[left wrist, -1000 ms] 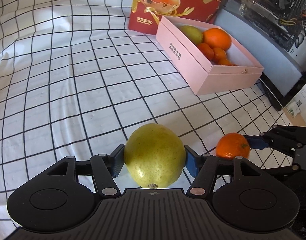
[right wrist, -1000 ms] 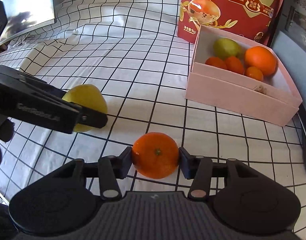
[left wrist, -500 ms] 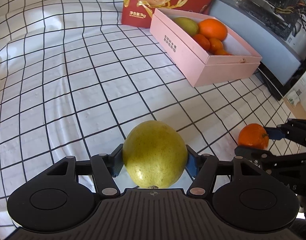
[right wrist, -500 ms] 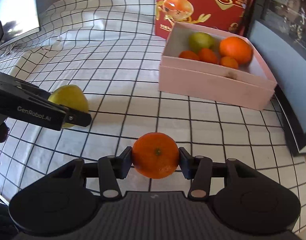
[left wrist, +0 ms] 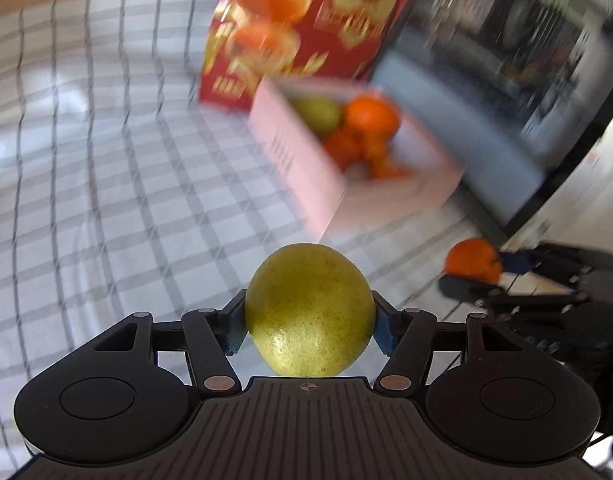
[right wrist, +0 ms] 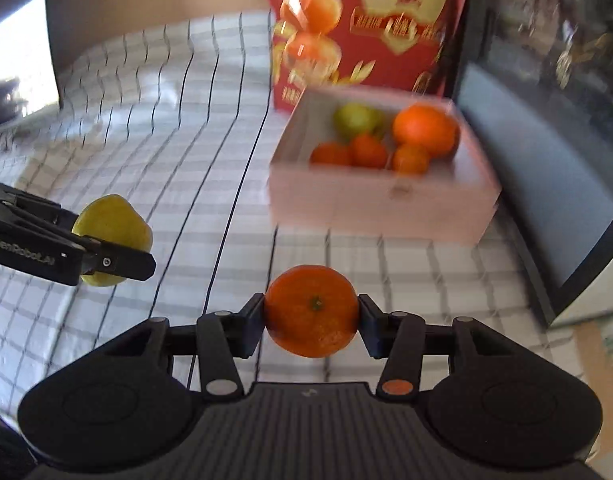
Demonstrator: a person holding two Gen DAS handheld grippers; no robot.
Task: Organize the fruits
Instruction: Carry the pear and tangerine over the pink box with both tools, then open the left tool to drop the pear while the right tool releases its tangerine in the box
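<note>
Only thing I can actually read from here is "GenRobot.AI" in pale letters along the side of the left gripper (right wrist: pixel 106 240), while the gold writing on the red gift box (right wrist: pixel 386 20) and the print on the pink box (left wrist: pixel 282 152) are way too blurry.

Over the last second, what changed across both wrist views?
Both grippers lifted their fruit off the checked tablecloth and swung toward the pink box, which now sits more centred in both views. The left gripper stays clamped on the green pear, the right gripper on the mandarin. Nothing taken or released. Box contents unchanged: one pear, four orange fruits.
</note>
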